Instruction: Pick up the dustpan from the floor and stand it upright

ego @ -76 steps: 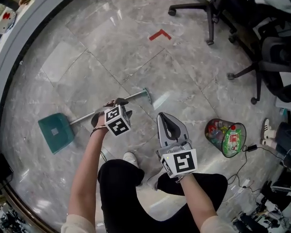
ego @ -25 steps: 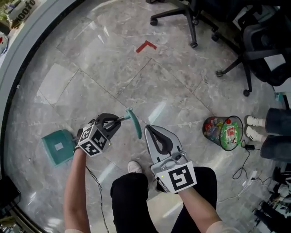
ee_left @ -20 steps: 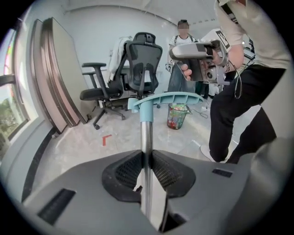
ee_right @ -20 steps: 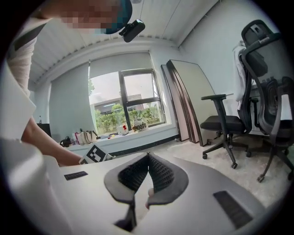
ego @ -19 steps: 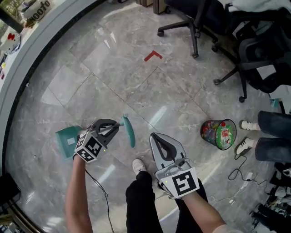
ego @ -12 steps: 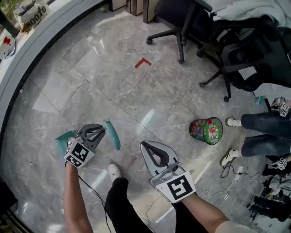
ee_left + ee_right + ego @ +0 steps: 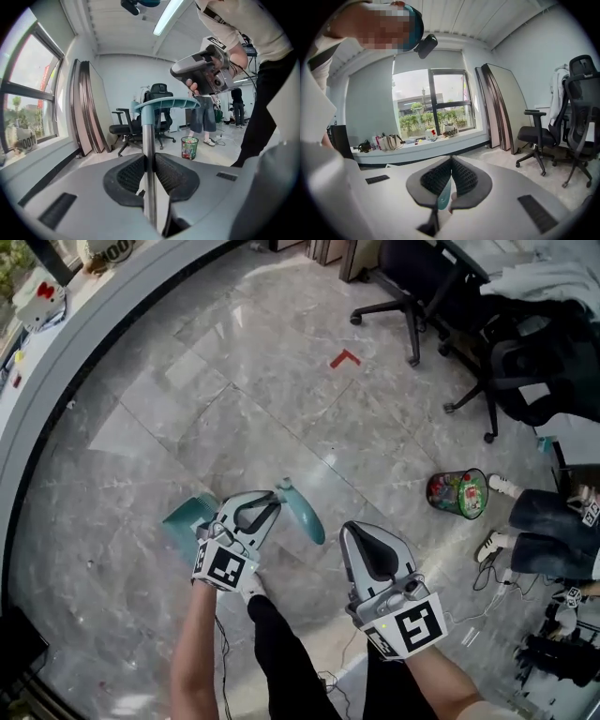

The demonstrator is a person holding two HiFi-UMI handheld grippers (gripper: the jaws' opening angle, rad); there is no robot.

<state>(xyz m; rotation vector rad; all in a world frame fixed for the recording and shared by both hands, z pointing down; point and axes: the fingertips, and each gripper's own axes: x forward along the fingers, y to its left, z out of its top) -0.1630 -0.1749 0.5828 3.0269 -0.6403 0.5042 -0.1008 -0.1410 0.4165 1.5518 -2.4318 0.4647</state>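
Note:
The dustpan has a teal pan (image 7: 186,517), a thin metal shaft (image 7: 148,154) and a curved teal end grip (image 7: 302,511). My left gripper (image 7: 255,515) is shut on the shaft, just below the end grip (image 7: 166,103). The shaft runs up between its pads, and the pan pokes out low behind the gripper at its left. My right gripper (image 7: 368,540) hovers to the right of the dustpan, apart from it, its jaws closed tip to tip with nothing between them (image 7: 450,161). A sliver of teal (image 7: 443,197) shows through the gap beneath them.
A mesh waste bin (image 7: 457,493) full of litter stands on the marble floor at the right, beside a person's legs and shoes (image 7: 539,521). Office chairs (image 7: 417,282) stand at the top right. A red corner mark (image 7: 344,358) lies ahead. A curved window ledge (image 7: 56,362) bounds the left.
The left gripper has lifted the dustpan's handle from lying flat on the floor to pointing upward. Both grippers have risen, and the view has shifted with the person standing up.

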